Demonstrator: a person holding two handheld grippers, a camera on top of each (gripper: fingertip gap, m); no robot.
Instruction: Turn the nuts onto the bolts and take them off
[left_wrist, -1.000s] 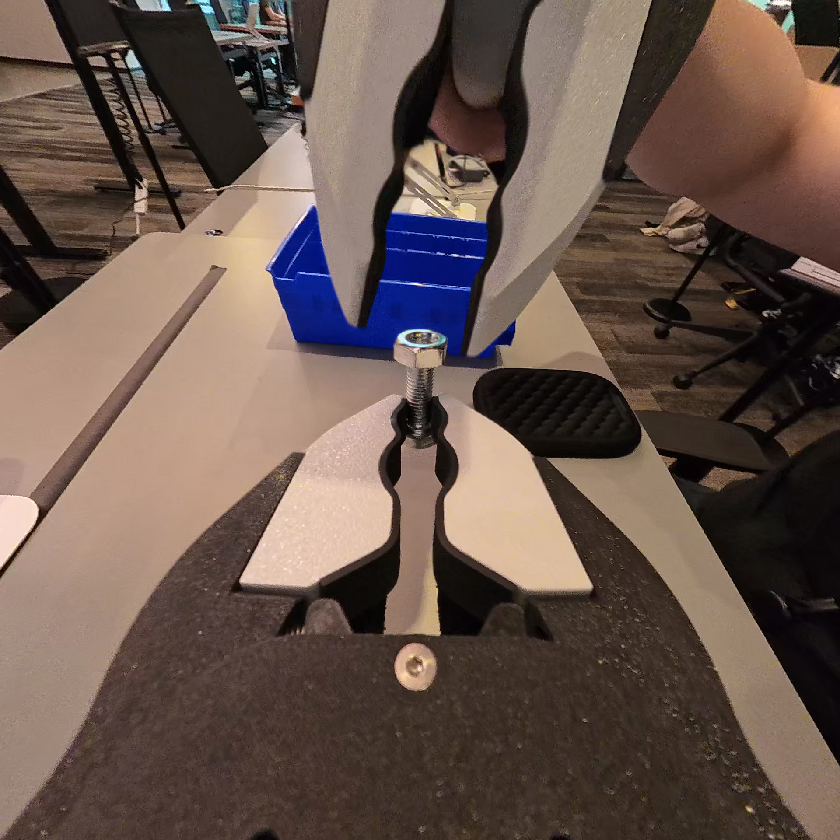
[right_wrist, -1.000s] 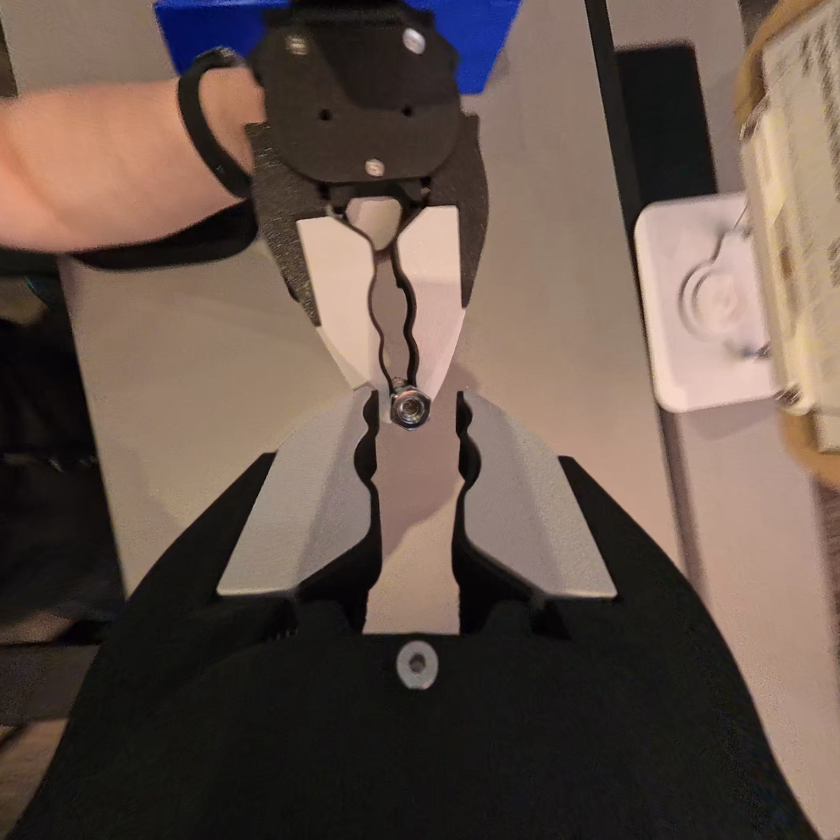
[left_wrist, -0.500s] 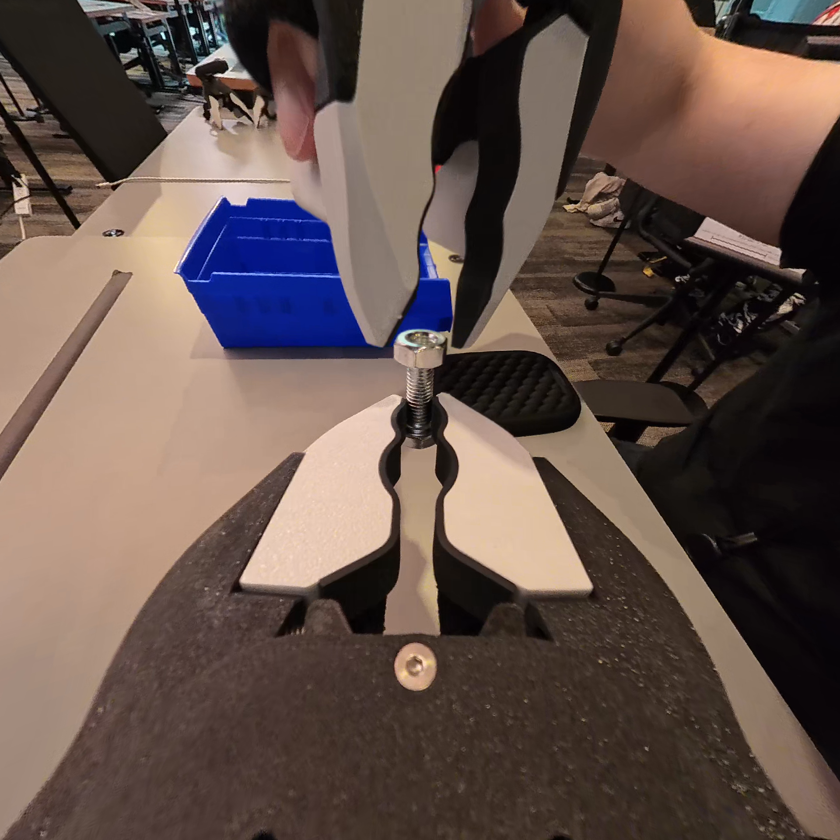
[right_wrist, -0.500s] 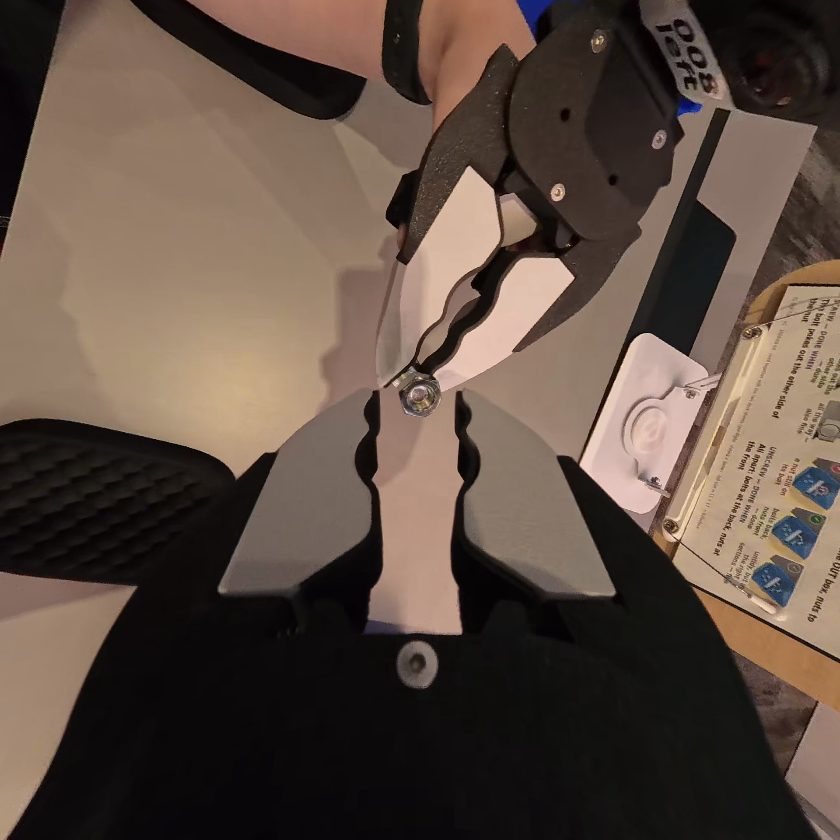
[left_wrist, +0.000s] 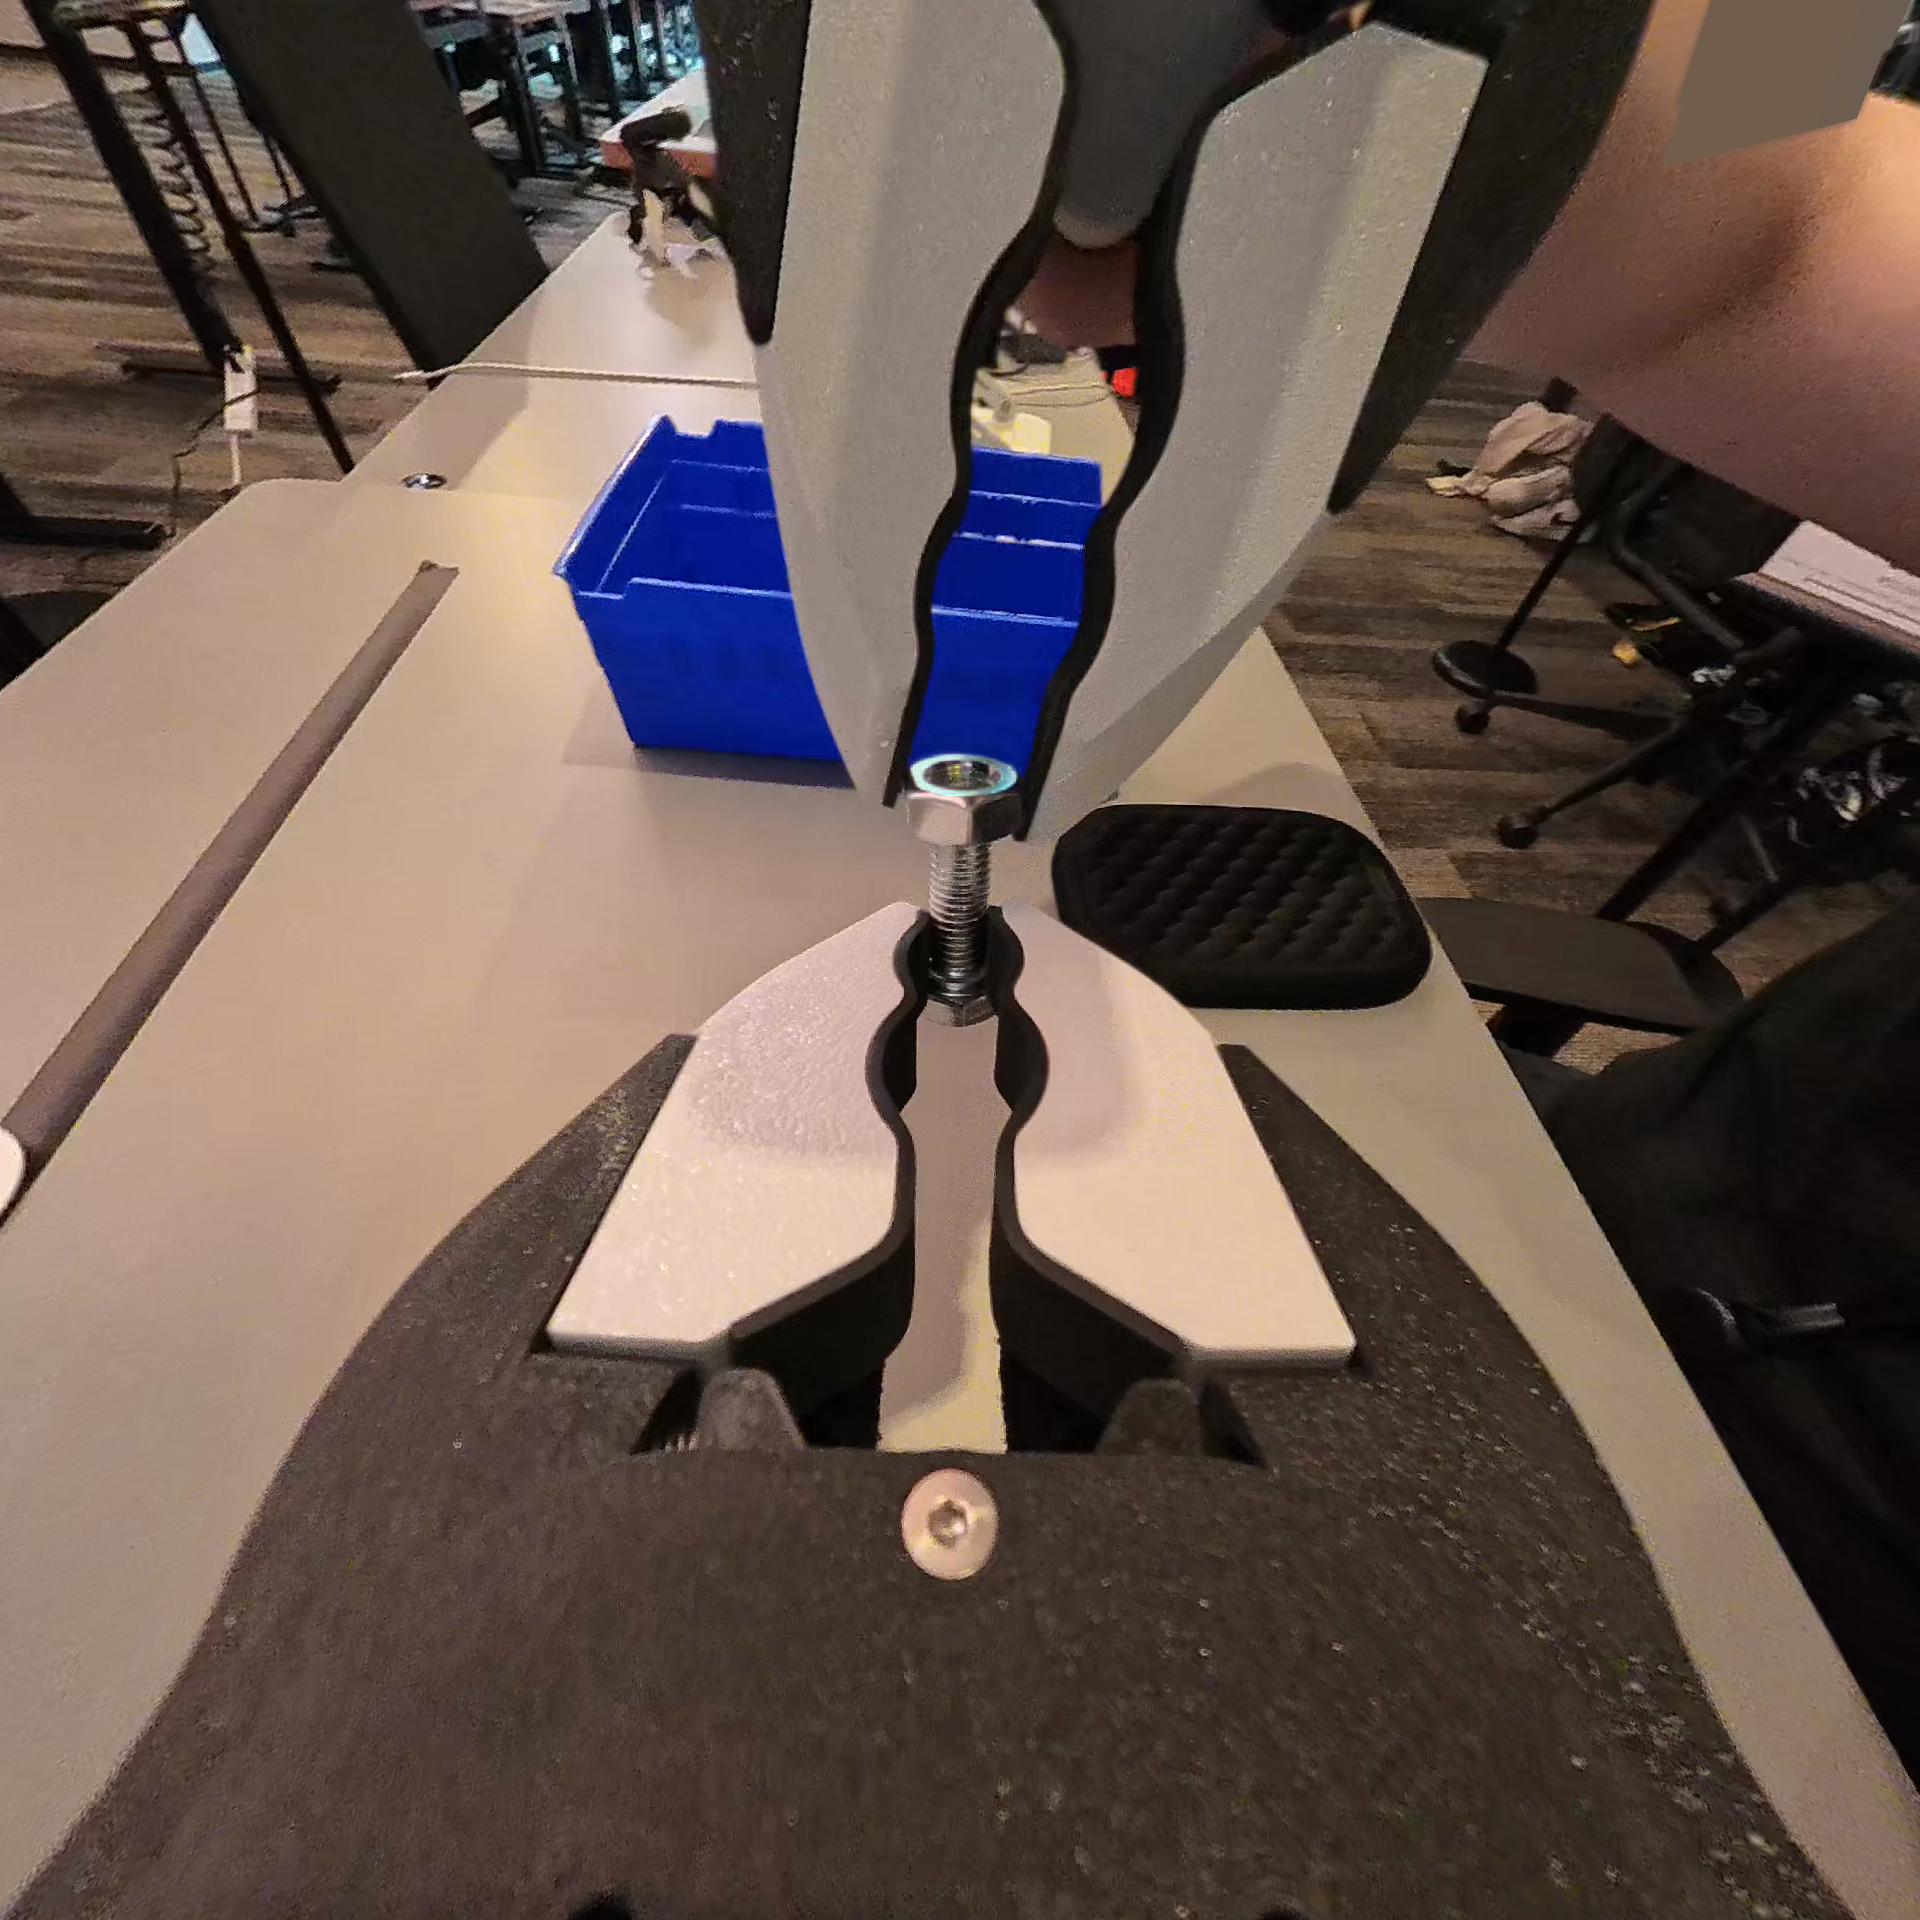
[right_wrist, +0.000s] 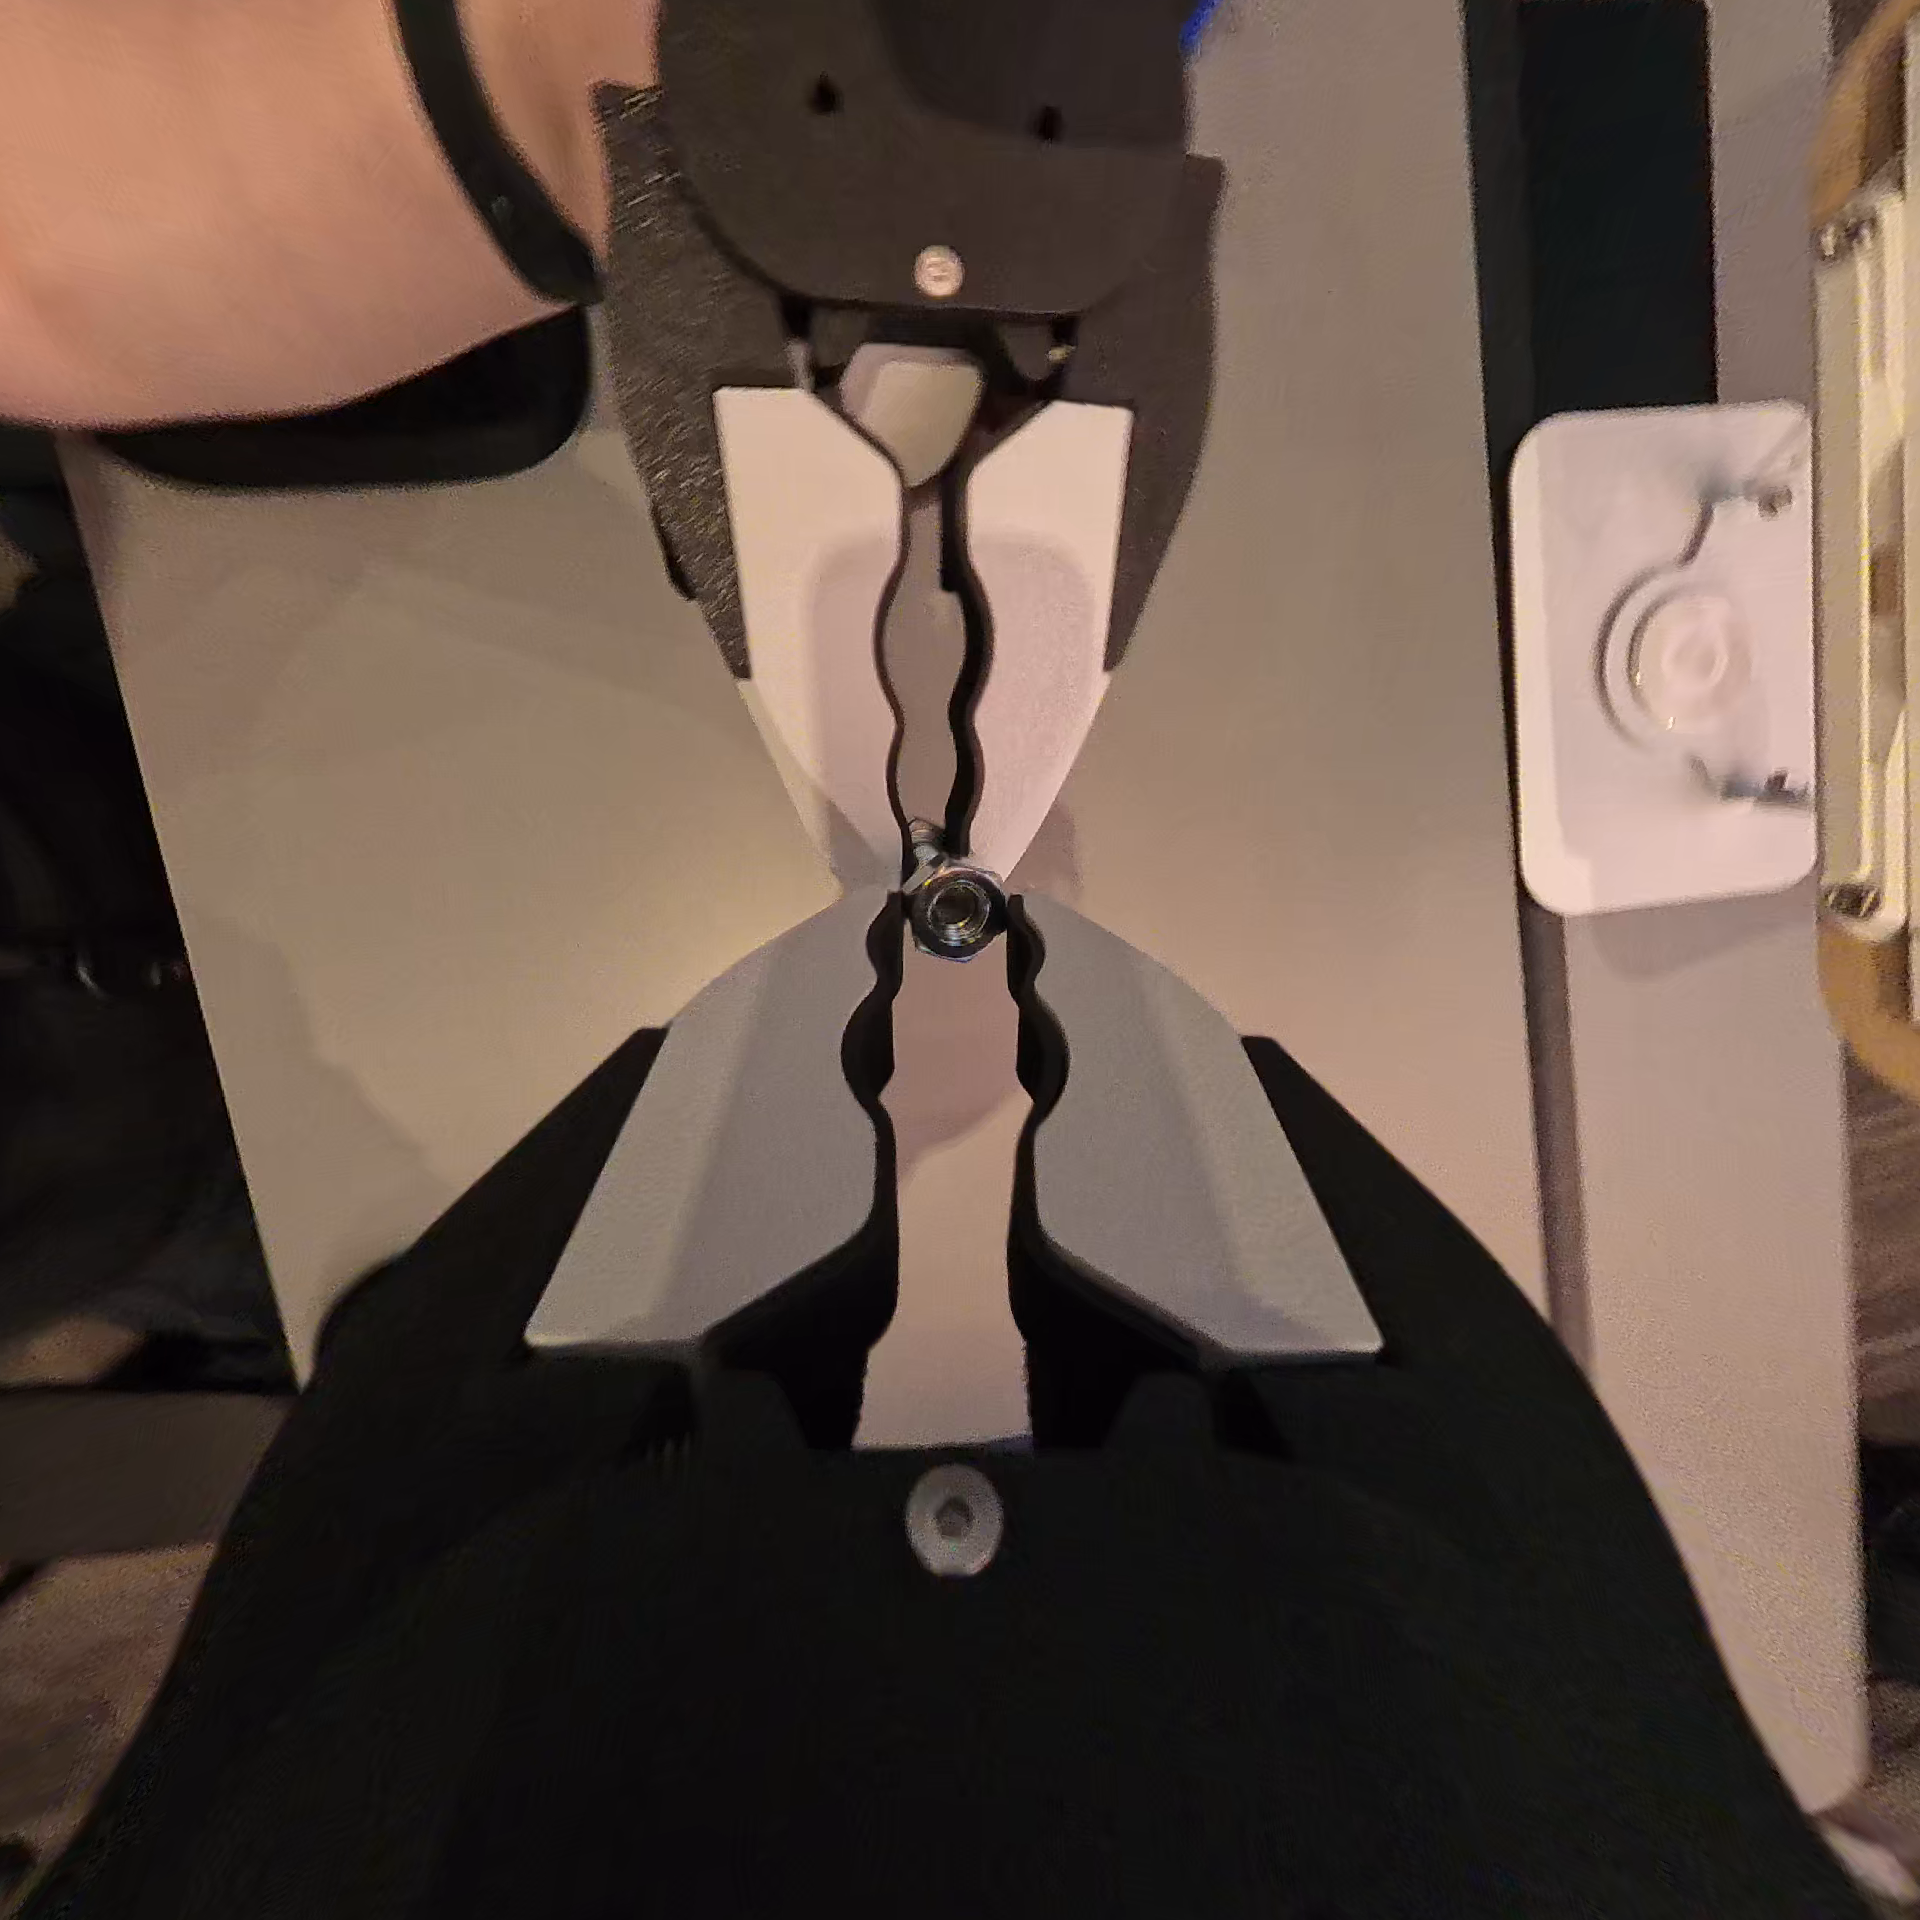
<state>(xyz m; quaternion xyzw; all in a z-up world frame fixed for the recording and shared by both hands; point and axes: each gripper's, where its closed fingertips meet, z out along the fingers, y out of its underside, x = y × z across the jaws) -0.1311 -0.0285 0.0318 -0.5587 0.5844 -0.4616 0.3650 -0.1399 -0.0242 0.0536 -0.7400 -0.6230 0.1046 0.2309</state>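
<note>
A steel bolt (left_wrist: 958, 894) stands upright above the grey table (left_wrist: 416, 935), its lower end clamped in my left gripper (left_wrist: 961, 940), which is shut on it. A hex nut (left_wrist: 961, 816) sits on the bolt's top end. My right gripper (left_wrist: 961, 795) comes down from above with its fingertips pressed on either side of the nut. In the right wrist view, my right gripper (right_wrist: 953, 914) is shut on the nut (right_wrist: 951, 916), seen end on. My left gripper (right_wrist: 930, 831) points toward it from the top. The bolt's head is hidden between the left fingers.
A blue bin (left_wrist: 717, 644) stands on the table behind the bolt. A black textured pad (left_wrist: 1236, 914) lies to its right by the table edge. A dark groove (left_wrist: 239, 831) runs along the left. A white holder (right_wrist: 1662, 655) sits beside a board (right_wrist: 1870, 468). Only a small space, under 4 cm, lies between the two pairs of fingers.
My right gripper was open just above the nut and turned about the bolt's axis. It has now come down and closed on the nut. My left gripper still holds the bolt.
</note>
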